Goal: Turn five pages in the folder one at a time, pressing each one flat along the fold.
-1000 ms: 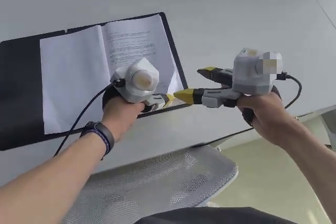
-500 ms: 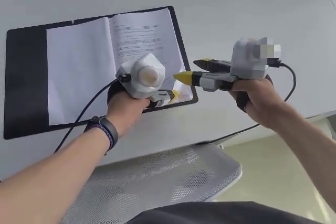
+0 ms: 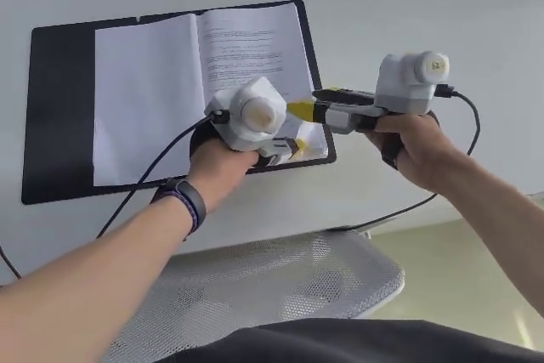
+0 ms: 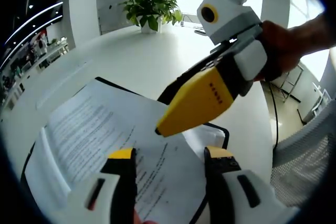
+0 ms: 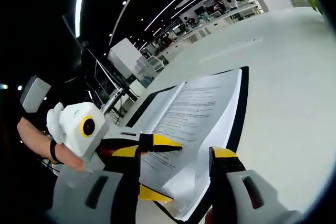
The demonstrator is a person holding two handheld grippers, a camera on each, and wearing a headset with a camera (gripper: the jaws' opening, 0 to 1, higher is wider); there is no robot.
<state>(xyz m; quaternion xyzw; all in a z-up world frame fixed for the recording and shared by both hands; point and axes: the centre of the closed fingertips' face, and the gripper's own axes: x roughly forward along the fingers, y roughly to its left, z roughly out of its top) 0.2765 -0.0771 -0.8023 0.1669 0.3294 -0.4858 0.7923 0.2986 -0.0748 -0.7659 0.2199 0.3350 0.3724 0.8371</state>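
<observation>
Black folder lies open on white table w/ printed pages inside; L gripper & R gripper over folder's near right corner, both jaws wide apart, empty.

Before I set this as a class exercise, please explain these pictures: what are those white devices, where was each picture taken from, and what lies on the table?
There is no robot here. A person holds a white, yellow-tipped tool in each hand: the left hand-held gripper and the right hand-held gripper. Each has two jaws that can pinch things.

The head view comes from a camera on the person's head, looking down at the white table. The two round pictures come from a camera riding on each gripper, looking forward along its jaws.

On the table lies an open black folder with white printed pages. Both grippers are at the near corner of the right-hand page. Their jaws stand open and hold nothing.
</observation>
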